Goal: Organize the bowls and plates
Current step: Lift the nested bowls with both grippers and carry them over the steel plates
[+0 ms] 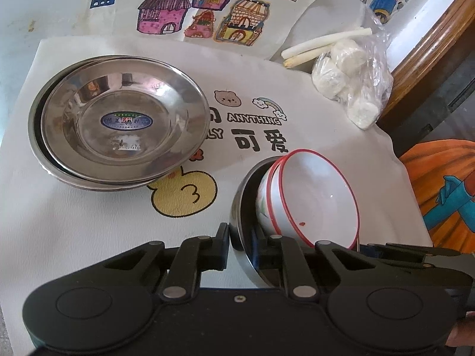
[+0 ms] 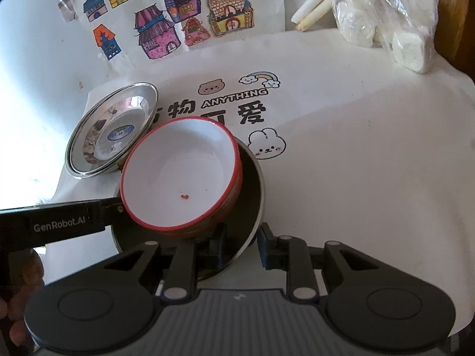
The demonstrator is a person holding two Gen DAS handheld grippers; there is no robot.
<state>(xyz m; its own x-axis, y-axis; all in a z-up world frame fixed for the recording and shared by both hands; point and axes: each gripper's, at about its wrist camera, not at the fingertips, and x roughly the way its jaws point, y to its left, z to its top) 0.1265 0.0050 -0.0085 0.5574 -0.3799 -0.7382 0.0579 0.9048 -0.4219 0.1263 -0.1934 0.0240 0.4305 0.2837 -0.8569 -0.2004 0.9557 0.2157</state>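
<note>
Your plates are largely sorted: the two steel plates (image 1: 118, 121) sit nested in one stack on the white printed cloth (image 1: 326, 136), well apart from the bowls. The bowls are the unfinished part. Two red-rimmed white bowls (image 2: 181, 178) are nested together and lean tilted inside the steel bowl (image 2: 252, 195), not yet seated flat.

Your left gripper (image 1: 240, 246) is pinched narrow on the near rim of the steel bowl, one finger outside the wall and one inside. Your right gripper (image 2: 242, 247) straddles the same bowl's rim from the other side with its jaws a little apart; whether its pads actually press on the rim, you cannot tell from these views.

What looks left is to let the white bowls settle level in the steel bowl, let go, and perhaps bring that stack beside the plates. The clear bag of white pieces (image 1: 353, 80) and the pale sticks (image 1: 323, 44) lie beyond, untouched.
</note>
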